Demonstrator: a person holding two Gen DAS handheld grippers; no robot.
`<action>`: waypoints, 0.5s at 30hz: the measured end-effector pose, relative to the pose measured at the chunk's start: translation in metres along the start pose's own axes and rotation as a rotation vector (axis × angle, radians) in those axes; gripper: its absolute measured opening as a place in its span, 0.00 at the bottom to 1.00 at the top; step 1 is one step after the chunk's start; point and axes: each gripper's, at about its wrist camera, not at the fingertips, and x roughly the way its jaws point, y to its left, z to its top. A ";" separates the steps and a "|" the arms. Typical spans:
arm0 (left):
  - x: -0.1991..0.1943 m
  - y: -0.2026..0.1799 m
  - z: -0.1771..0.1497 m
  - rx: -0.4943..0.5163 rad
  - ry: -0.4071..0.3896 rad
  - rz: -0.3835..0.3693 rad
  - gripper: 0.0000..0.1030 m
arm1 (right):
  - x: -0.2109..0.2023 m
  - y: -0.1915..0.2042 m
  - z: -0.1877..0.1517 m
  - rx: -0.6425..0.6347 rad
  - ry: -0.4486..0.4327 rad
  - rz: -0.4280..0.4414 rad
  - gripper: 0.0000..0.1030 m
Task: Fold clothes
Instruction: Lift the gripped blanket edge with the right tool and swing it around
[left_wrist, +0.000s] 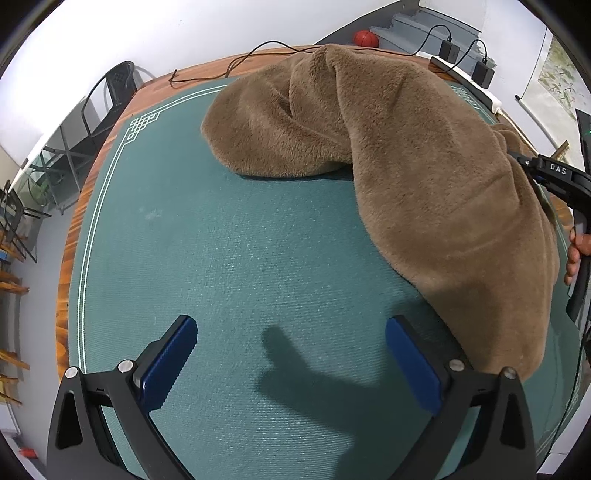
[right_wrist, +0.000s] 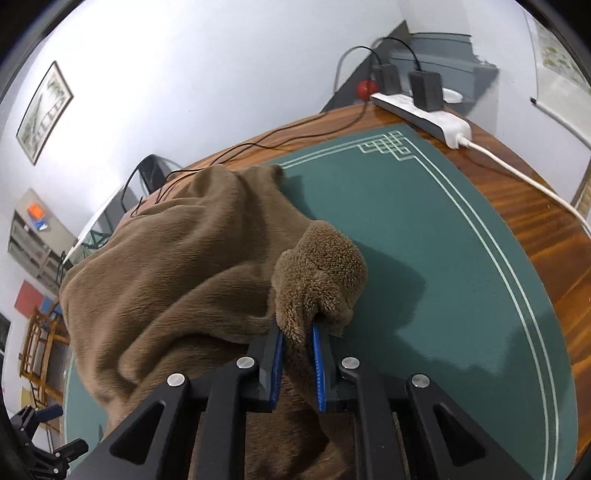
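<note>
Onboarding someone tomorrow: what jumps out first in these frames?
The big brown fleece garment, heaped across the green table mat toward its far and right side. Next, the right tool, shut on a bunched edge of it, and the left tool, open and empty above bare mat.

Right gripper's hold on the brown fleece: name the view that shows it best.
The right wrist view: the right gripper is shut on a bunched fold of the brown fleece, seen close up. The left wrist view shows only its black body at the picture's edge, fingertips buried in fleece.
</note>
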 end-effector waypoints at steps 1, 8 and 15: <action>0.001 0.000 0.000 0.001 0.000 0.000 0.99 | 0.003 -0.004 -0.002 0.012 0.002 -0.001 0.14; 0.005 0.000 -0.001 0.000 0.009 0.004 0.99 | 0.016 -0.020 -0.004 0.061 0.005 -0.052 0.75; 0.007 0.006 0.000 -0.022 0.021 0.006 0.99 | 0.028 -0.032 0.004 0.120 0.012 0.039 0.77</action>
